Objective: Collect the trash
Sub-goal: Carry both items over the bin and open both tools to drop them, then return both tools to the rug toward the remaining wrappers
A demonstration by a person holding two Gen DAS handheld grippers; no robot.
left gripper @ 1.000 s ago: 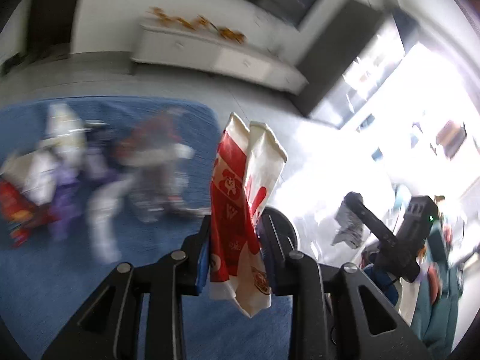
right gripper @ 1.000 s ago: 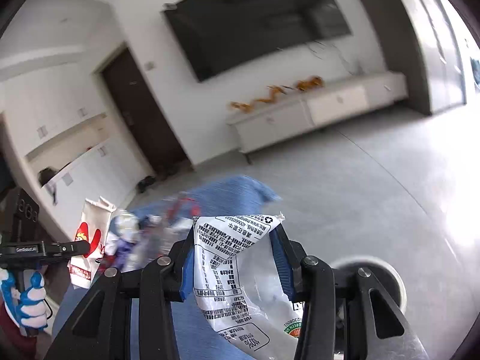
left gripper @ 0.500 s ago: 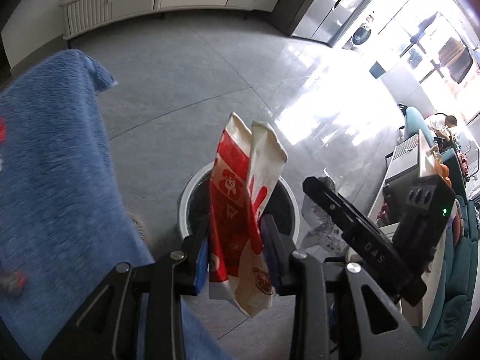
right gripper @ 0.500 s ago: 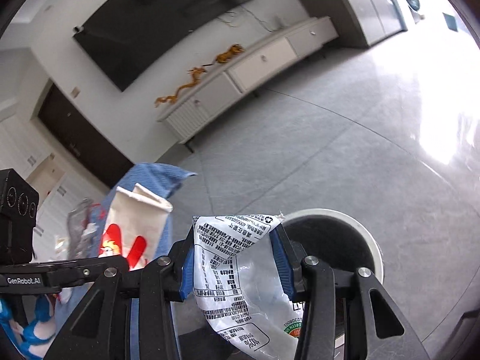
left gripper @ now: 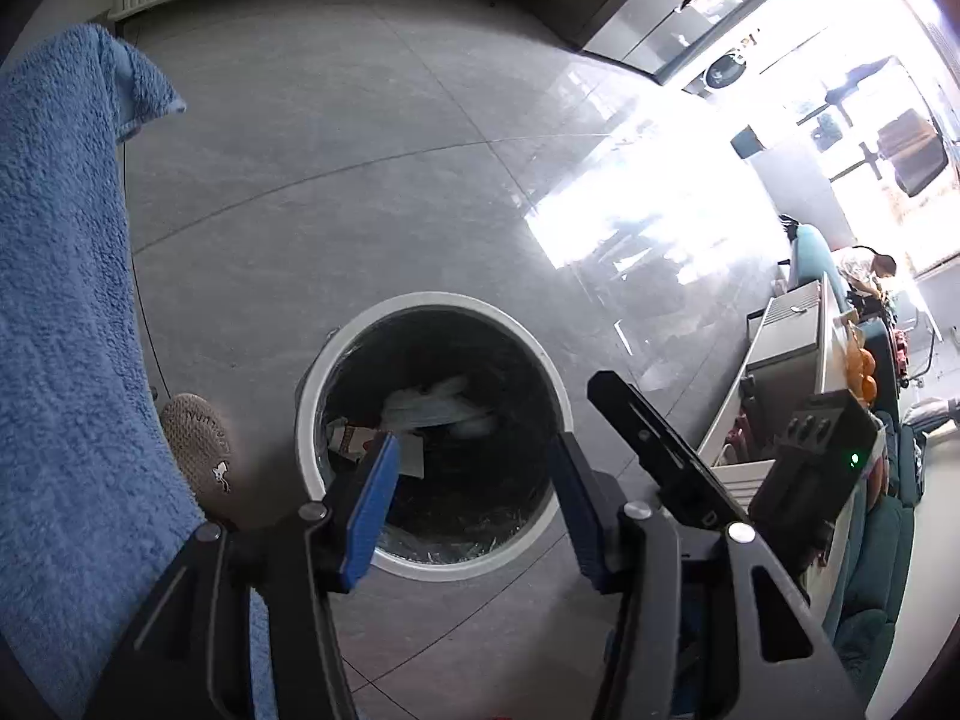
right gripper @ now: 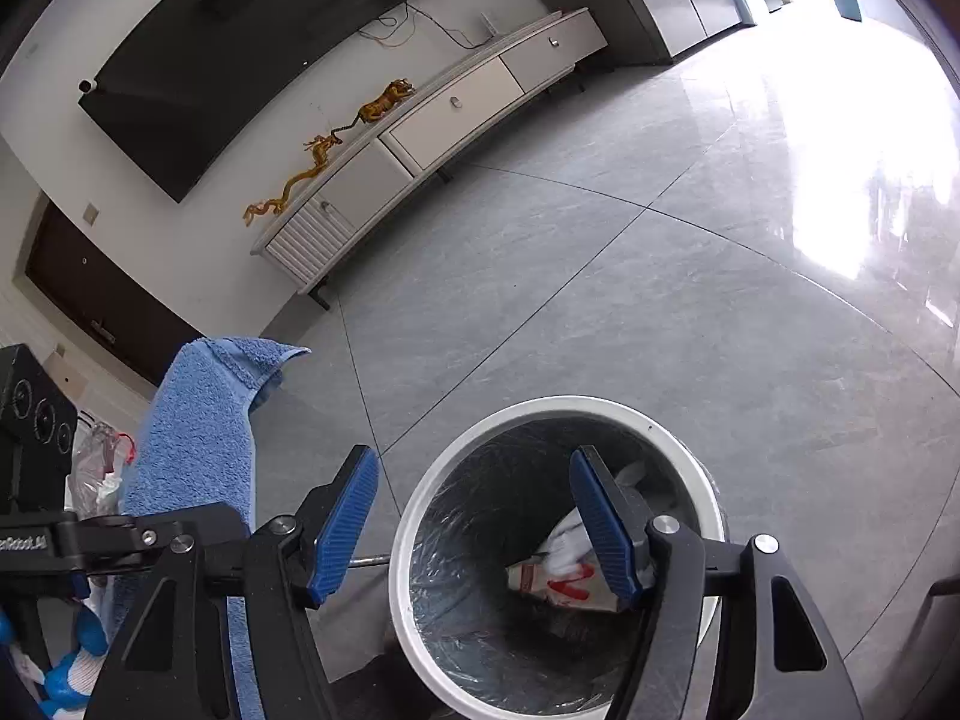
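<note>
Left wrist view: the left tool (left gripper: 474,498), at lower centre of the frame, has its blue pads (left gripper: 372,510) standing apart with nothing between them; its jaws have just been opening. Directly beyond them a round white-rimmed trash bin (left gripper: 555,378) with a dark liner stands on the grey tiled floor (left gripper: 360,180), holding pale wrappers (left gripper: 432,405) at its bottom. A blue towel (left gripper: 60,300) fills the left edge of the frame, a beige shoe (left gripper: 201,444) just beside it, near the bin. The right tool's body shows at lower right. Right wrist view: the right tool (right gripper: 474,516), at lower centre, likewise has its jaws apart and empty, having just been opening. The bin (right gripper: 684,456) lies at lower centre-right, and inside it rests a red-and-white paper bag (right gripper: 561,588) with crumpled white packaging above it. A white cabinet (right gripper: 456,102) and dark screen (right gripper: 240,48) occupy the upper left.
</note>
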